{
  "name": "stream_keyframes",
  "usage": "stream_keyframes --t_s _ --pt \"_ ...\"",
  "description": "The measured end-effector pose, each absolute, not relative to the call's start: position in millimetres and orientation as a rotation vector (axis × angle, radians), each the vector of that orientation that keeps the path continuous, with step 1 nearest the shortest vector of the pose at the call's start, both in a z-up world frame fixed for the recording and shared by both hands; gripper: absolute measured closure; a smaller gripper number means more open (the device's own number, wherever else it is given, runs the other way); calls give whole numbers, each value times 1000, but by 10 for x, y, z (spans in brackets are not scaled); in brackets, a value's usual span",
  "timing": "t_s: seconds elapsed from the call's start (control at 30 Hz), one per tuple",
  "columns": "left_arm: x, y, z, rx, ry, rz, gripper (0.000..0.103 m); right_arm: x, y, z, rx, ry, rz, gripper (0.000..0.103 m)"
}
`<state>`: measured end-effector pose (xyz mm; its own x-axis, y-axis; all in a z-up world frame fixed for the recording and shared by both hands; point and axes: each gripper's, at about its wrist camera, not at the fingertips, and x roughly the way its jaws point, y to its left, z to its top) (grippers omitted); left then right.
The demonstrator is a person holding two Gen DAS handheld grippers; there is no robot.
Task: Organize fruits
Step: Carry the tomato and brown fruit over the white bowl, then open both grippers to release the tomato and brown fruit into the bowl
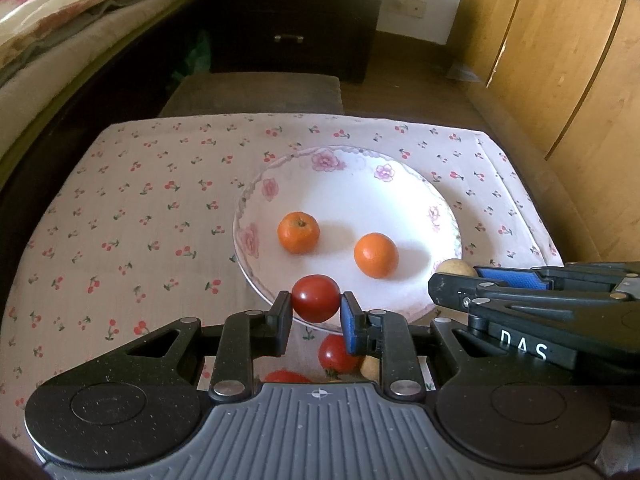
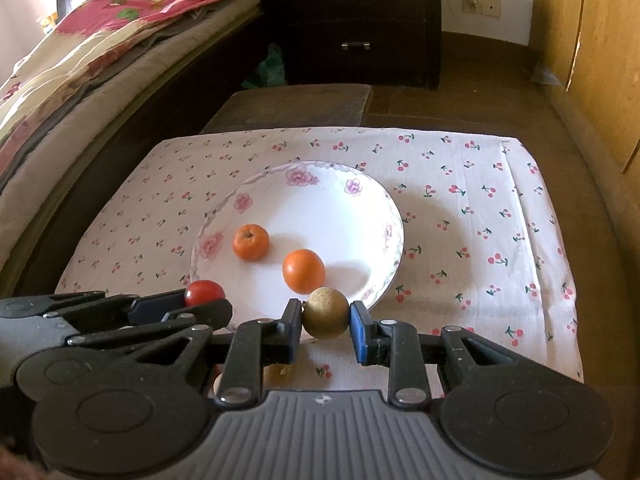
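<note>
A white plate with pink flowers [image 1: 352, 200] [image 2: 320, 208] sits on the cherry-print cloth and holds two oranges [image 1: 299, 232] [image 1: 376, 255] [image 2: 251, 242] [image 2: 303, 271]. My left gripper [image 1: 316, 300] is shut on a red tomato [image 1: 316, 298] [image 2: 204, 293] above the plate's near rim. My right gripper [image 2: 325, 314] is shut on a tan round fruit [image 2: 325, 313] [image 1: 456, 269] at the plate's near right rim. The two grippers are side by side.
On the cloth [image 1: 140, 208] below the left gripper lie two more tomatoes [image 1: 336, 354] [image 1: 286, 377] and a tan fruit [image 1: 370, 368]. A bed [image 2: 80, 80] runs along the left, a dark drawer chest [image 2: 360, 20] behind, wooden cabinets [image 1: 560, 60] right.
</note>
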<state>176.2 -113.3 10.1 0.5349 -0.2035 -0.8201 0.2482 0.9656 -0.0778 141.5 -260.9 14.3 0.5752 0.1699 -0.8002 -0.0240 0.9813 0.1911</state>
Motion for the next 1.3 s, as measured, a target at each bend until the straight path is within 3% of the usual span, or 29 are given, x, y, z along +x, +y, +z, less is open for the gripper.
stream_keyframes --t_s 1.3 --pt "2001 -1157 -55 33 997 -234 70 1706 -2661 -58 205 979 109 73"
